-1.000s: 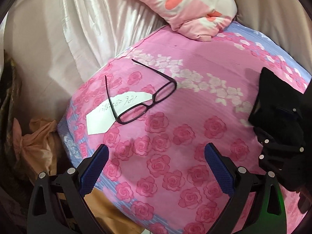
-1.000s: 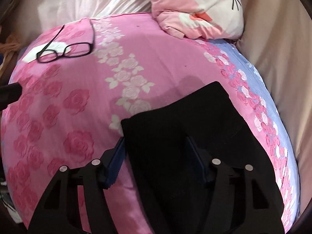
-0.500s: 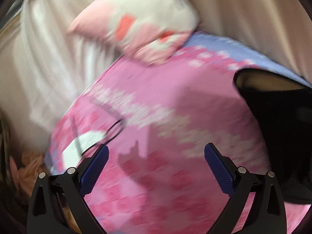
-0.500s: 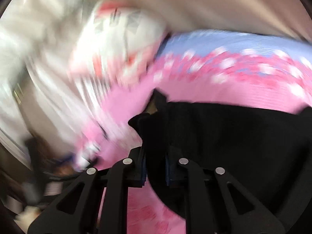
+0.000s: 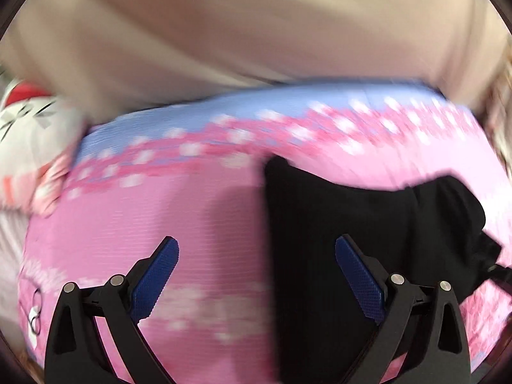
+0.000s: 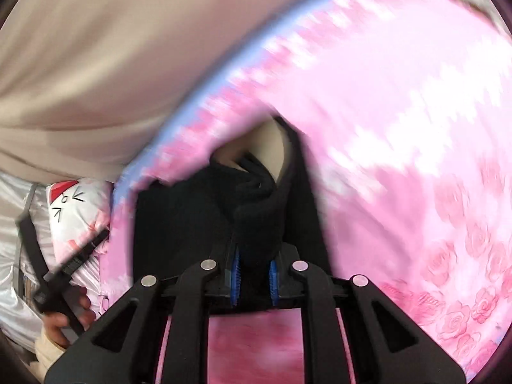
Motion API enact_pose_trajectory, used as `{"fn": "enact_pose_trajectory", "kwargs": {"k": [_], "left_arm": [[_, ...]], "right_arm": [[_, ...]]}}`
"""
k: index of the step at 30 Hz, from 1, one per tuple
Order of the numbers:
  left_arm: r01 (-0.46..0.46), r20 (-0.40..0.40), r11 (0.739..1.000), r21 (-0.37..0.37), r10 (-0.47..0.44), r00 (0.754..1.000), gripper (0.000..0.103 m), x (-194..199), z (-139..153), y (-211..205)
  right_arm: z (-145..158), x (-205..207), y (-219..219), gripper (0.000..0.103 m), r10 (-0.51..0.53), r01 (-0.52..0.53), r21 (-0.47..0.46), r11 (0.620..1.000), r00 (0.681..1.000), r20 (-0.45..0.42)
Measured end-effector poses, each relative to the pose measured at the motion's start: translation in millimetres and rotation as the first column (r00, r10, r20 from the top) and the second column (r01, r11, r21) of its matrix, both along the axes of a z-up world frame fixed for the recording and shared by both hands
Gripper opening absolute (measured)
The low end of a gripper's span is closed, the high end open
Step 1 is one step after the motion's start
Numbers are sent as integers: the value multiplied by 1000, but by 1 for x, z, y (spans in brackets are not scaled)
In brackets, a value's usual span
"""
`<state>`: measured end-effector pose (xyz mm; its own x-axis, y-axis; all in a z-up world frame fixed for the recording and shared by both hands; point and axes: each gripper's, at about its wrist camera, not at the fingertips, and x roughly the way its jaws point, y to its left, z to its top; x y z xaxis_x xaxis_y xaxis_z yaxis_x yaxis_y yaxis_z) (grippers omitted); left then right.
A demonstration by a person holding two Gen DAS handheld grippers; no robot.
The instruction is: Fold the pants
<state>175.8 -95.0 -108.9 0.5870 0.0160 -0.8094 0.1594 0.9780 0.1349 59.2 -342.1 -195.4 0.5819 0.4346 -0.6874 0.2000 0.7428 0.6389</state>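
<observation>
The black pants (image 5: pixel 345 220) lie on the pink rose bedsheet (image 5: pixel 204 217), right of centre in the blurred left wrist view. My left gripper (image 5: pixel 256 275) is open and empty, its right finger over the pants' left edge. In the right wrist view my right gripper (image 6: pixel 254 275) is shut on a bunched fold of the black pants (image 6: pixel 256 224) and lifts it off the sheet (image 6: pixel 400 147). The left gripper shows there as a black frame (image 6: pixel 64 272) at the lower left.
A white and pink cat-face pillow (image 5: pixel 28 140) lies at the left, also in the right wrist view (image 6: pixel 76 211). A beige curtain (image 5: pixel 256 32) hangs behind the bed. Black glasses (image 5: pixel 33 310) on a paper note lie at the sheet's far left edge.
My right gripper closed on the edge of the pants and lifted it while swinging round. My left gripper swung right, from the glasses to the pants, still open.
</observation>
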Motion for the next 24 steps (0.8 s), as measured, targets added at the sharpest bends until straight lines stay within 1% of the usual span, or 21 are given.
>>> {"fn": "enact_pose_trajectory", "kwargs": {"k": [1,2,3,4,5,6,8,9,11,12,13,14,15,17,18,19,20,21,22,23,24], "left_arm": [[12,-9,1000,11,-12,1000,97,1,-6,-12],[31,-28,999,34,-30,999,97,2,-18,-28],[36,-46,998,60,-34,998,97,2,-27,-40],[45,-59,996,71,-41,997,97,2,-33,-48],[45,-64,995,86,-39,997,97,2,-39,-54],[38,-57,992,117,-31,998,97,1,-43,-57],[31,-54,989,146,-24,998,98,0,-45,-56],[22,-57,990,142,-14,998,98,1,-44,-55],[-1,-70,994,109,9,998,98,6,-41,-48],[-18,-72,995,98,25,997,98,8,-39,-45],[-32,-74,996,85,38,997,98,10,-37,-41],[-41,-82,997,68,47,996,98,13,-35,-38],[-46,-88,997,61,51,995,98,14,-36,-37],[-51,-99,997,59,57,993,98,16,-40,-36],[-53,-100,997,64,59,993,98,16,-42,-37],[-53,-102,996,68,60,993,98,15,-44,-38],[-45,-107,997,61,52,993,98,15,-46,-38],[-41,-113,998,56,47,992,98,15,-47,-38],[-43,-120,997,57,49,992,98,15,-48,-39],[-46,-119,997,63,53,991,98,15,-48,-39],[-49,-116,997,64,56,992,98,15,-48,-39]], "right_arm": [[-18,-2,-5,18,2,-1,58,998,1000,-17],[-26,-3,-8,21,0,1,110,994,1000,-10],[-34,-5,-13,23,-10,9,191,982,1000,4],[-35,-6,-17,25,-13,12,228,974,1000,1],[-33,-6,-20,33,-9,10,243,970,1000,-6],[-26,-8,-25,40,-7,9,229,973,1000,-8],[-7,-15,-33,40,-25,25,138,990,1000,-4],[11,-17,-33,40,-22,21,58,998,1000,22],[41,-16,-30,40,-2,9,-66,998,996,94],[60,-12,-23,40,30,-12,-123,992,988,148],[73,-6,-16,40,66,-36,-156,987,980,186],[84,4,-7,40,106,-69,-178,982,973,204],[91,19,6,40,170,-127,-199,972,962,213],[89,48,29,37,260,-208,-234,950,940,221],[71,69,42,37,310,-256,-265,930,933,183],[55,75,36,37,312,-263,-284,922,940,140],[34,84,33,27,294,-259,-297,919,952,81],[11,90,19,23,263,-246,-254,936,964,38],[7,88,7,19,238,-223,-195,955,970,57],[13,88,0,19,204,-195,-170,966,978,42],[24,89,2,23,183,-173,-193,966,982,34]]}}
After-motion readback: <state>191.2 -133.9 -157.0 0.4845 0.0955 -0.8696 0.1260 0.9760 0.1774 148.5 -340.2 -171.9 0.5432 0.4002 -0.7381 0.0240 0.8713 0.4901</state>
